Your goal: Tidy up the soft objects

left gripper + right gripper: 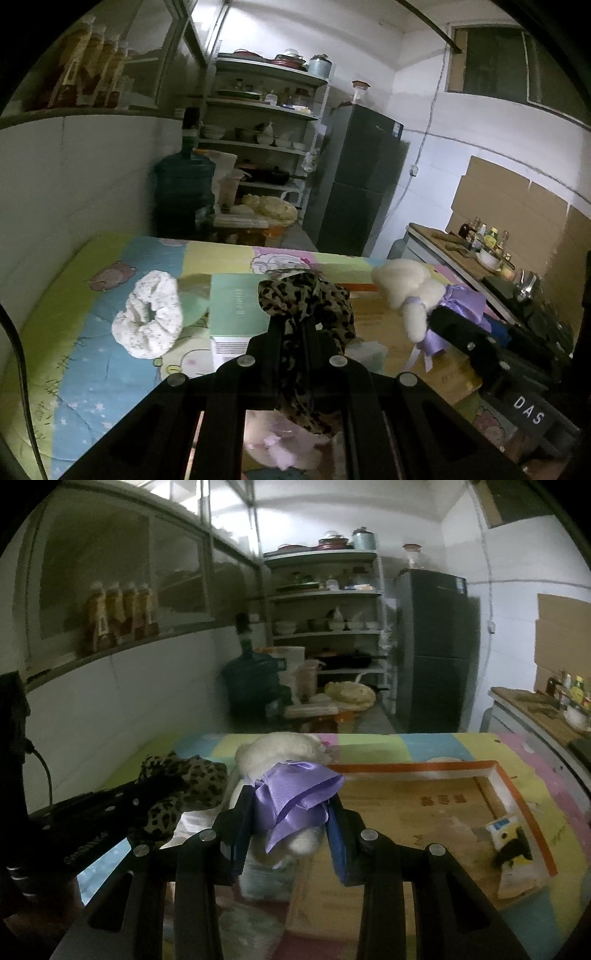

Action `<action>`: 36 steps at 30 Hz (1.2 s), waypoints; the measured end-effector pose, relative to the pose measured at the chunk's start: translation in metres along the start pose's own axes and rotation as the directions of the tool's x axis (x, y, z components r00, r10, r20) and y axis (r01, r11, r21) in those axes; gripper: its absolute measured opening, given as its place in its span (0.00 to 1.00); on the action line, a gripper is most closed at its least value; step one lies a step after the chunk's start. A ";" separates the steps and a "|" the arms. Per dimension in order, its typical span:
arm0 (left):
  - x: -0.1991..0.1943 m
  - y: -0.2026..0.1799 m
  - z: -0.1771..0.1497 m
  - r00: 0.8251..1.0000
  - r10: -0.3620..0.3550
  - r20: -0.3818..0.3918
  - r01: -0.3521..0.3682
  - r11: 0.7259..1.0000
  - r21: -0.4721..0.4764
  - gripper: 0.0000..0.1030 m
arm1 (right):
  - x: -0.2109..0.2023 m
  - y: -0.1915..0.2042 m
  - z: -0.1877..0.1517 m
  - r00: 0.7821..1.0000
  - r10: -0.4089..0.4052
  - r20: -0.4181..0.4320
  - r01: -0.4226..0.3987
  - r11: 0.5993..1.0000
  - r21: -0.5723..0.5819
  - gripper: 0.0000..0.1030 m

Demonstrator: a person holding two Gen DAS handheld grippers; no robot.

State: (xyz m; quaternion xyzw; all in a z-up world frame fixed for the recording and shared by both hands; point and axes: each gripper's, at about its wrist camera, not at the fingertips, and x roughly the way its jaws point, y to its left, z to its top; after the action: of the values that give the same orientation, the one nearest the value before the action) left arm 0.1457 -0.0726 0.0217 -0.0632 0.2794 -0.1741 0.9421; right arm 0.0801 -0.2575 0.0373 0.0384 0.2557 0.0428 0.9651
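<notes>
Jaws of the left gripper [300, 325] are pinched tight on a leopard-print fabric scrunchie [308, 306], which bunches above the tips and hangs in a loop below them, clear of the pastel cartoon-print quilt [74, 350] covering the surface. In this left wrist view a white speckled fabric scrunchie [147, 317] lies flat on the quilt to the left of the jaws, near a pale green booklet [232, 306], while the right gripper [458, 325] sits close on the right, carrying a fluffy white plush toy with a purple satin ribbon [413, 291]. From the right wrist view, the right gripper [291, 812] has its jaws closed around the plush toy [280, 753] at the ribbon, the toy's body running forward, away from the camera. A flat brown cardboard box with an orange rim [443, 805] lies open just ahead and to the right of these jaws, so the right hand is clearly the nearer one to it; the left gripper [147, 794] with its leopard scrunchie [184, 779] is alongside on the far side. If the box is the collecting place, the plush toy needs only a short carry rightward and forward over the rim.
</notes>
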 end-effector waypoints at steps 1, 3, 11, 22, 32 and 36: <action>0.002 -0.004 0.000 1.000 -0.004 -0.003 0.004 1.000 0.006 0.09 | -0.002 -0.004 -0.001 1.000 -0.005 0.002 0.005 1.000 0.005 0.36; 0.003 -0.009 0.000 1.000 -0.011 -0.006 0.011 1.000 0.013 0.09 | -0.006 -0.012 -0.002 1.000 -0.015 0.005 0.015 1.000 0.015 0.36; 0.015 -0.035 -0.004 0.998 -0.051 -0.027 0.052 0.998 0.039 0.09 | -0.018 -0.039 -0.008 0.998 -0.055 0.007 0.054 0.997 0.050 0.36; 0.034 -0.069 -0.010 0.994 -0.088 -0.063 0.092 0.994 0.061 0.09 | -0.028 -0.074 -0.014 0.995 -0.095 0.004 0.094 0.991 0.095 0.36; 0.056 -0.097 -0.016 0.990 -0.103 -0.100 0.110 0.991 0.071 0.09 | -0.031 -0.109 -0.021 0.991 -0.131 -0.003 0.130 0.981 0.142 0.36; 0.065 -0.109 -0.022 0.987 -0.107 -0.120 0.117 0.990 0.082 0.09 | -0.033 -0.123 -0.025 0.989 -0.147 -0.008 0.146 0.976 0.160 0.36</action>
State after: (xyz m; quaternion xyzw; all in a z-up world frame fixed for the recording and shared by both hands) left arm 0.1522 -0.1978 -0.0062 -0.0267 0.3214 -0.2425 0.9150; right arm 0.0473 -0.3815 0.0199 0.0968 0.2588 -0.0490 0.9598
